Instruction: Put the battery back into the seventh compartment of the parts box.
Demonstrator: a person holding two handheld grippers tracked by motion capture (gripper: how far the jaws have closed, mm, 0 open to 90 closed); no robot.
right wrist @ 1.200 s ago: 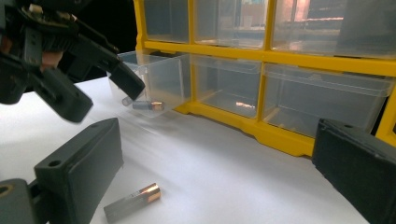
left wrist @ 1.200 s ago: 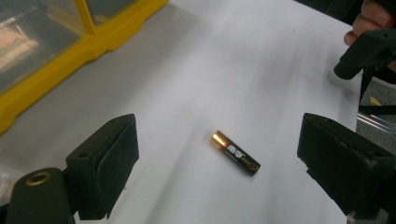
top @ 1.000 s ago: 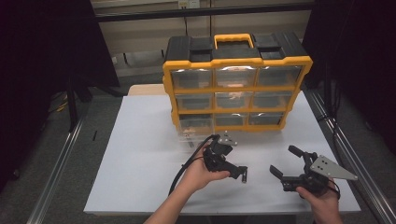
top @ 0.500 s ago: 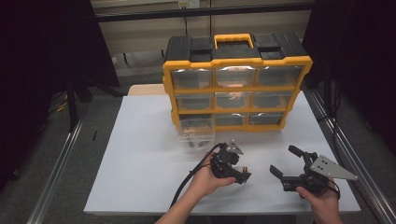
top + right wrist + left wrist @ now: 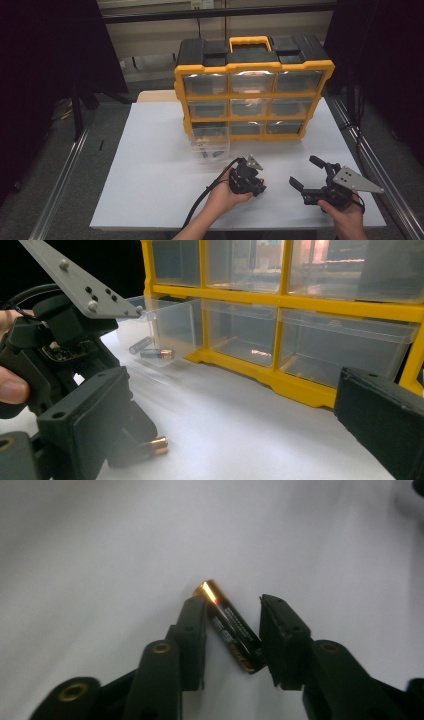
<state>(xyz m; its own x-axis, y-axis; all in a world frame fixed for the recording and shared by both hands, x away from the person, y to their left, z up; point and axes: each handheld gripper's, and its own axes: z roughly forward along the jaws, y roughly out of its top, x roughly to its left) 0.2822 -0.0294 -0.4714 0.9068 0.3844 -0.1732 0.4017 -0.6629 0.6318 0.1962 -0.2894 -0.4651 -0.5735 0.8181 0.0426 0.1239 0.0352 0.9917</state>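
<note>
Black and gold, the battery (image 5: 231, 630) lies slanted on the white surface (image 5: 150, 175) mid-frame, between the left claw (image 5: 232, 615)'s jaws, which have just been closing, so it could twist and pop out.

The high view looks forward and down on the surface (image 5: 150, 165). Both gripper views sit close above it, sharing the battery (image 5: 231, 630).

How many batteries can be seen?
3: one on the table between the left gripper's jaws, the battery; two in the pulled-out drawer and. Others may be hidden.
</note>
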